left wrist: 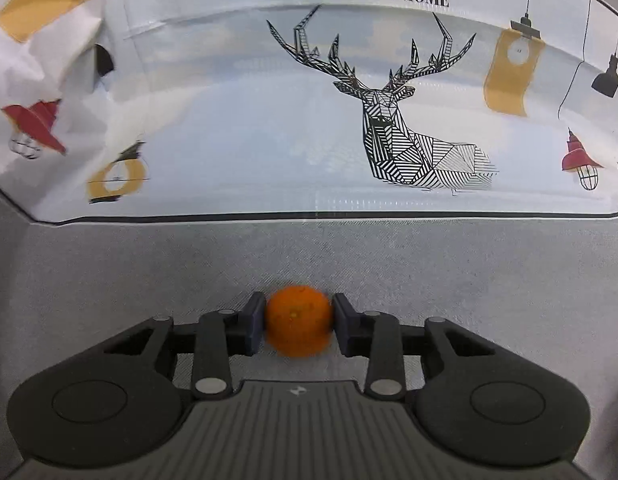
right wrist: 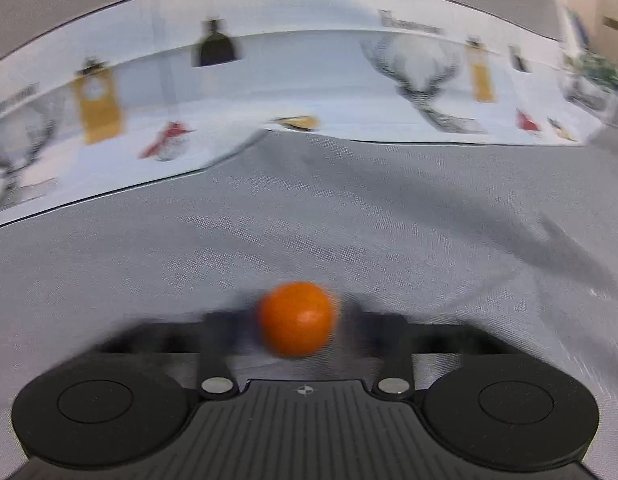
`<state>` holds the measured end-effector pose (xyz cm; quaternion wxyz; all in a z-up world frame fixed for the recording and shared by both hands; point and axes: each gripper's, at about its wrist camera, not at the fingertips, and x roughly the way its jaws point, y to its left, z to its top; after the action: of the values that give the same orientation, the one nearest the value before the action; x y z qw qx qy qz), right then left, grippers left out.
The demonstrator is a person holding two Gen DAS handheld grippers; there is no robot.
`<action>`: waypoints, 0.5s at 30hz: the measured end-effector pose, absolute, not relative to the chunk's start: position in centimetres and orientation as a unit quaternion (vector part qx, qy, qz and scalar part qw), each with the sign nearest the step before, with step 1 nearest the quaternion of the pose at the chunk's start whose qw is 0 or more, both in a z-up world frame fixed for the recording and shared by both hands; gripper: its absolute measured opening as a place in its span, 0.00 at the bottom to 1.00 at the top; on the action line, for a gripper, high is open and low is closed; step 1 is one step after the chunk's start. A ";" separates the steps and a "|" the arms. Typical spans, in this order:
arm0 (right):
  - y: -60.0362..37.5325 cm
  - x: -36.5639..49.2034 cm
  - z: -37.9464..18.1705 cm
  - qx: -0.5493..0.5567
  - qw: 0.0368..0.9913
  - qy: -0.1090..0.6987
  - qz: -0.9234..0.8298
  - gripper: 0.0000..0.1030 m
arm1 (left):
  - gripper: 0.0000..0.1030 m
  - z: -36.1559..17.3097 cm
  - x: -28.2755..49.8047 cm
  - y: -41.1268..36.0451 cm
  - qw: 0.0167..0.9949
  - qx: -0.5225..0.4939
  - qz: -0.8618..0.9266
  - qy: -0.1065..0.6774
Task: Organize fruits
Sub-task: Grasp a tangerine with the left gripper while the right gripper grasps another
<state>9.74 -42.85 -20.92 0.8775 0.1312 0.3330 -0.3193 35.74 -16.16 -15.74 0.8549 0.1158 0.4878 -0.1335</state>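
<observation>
In the left wrist view my left gripper [left wrist: 298,322] is shut on a small orange fruit [left wrist: 297,316], with both dark pads pressed against its sides, above the grey cloth [left wrist: 149,272]. In the right wrist view my right gripper [right wrist: 296,322] holds another round orange fruit [right wrist: 296,316] between its fingers; the picture is motion-blurred, so the pads look smeared. Neither view shows the other gripper.
A white printed sheet [left wrist: 269,120] with a deer drawing, lamps and the words "FASHION HOME" lies beyond the grey cloth; it also shows in the right wrist view [right wrist: 309,92]. Its left part is crumpled. Something green [right wrist: 601,72] sits at the far right.
</observation>
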 end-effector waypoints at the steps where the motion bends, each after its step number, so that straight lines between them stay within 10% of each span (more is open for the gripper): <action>1: -42.7 9.8 -20.6 0.137 0.874 0.341 -0.318 0.37 | 0.38 -15.2 35.2 -16.0 0.858 0.113 -0.134 0.482; 15: -34.0 1.5 -8.9 0.209 0.893 0.336 -0.214 0.37 | 0.38 -1.2 18.1 -11.0 0.867 0.119 -0.174 0.451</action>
<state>1.47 -33.97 -8.89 0.8931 0.2086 0.3359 -0.2145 18.07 -10.97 -1.17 0.8673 0.1194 0.4510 -0.1737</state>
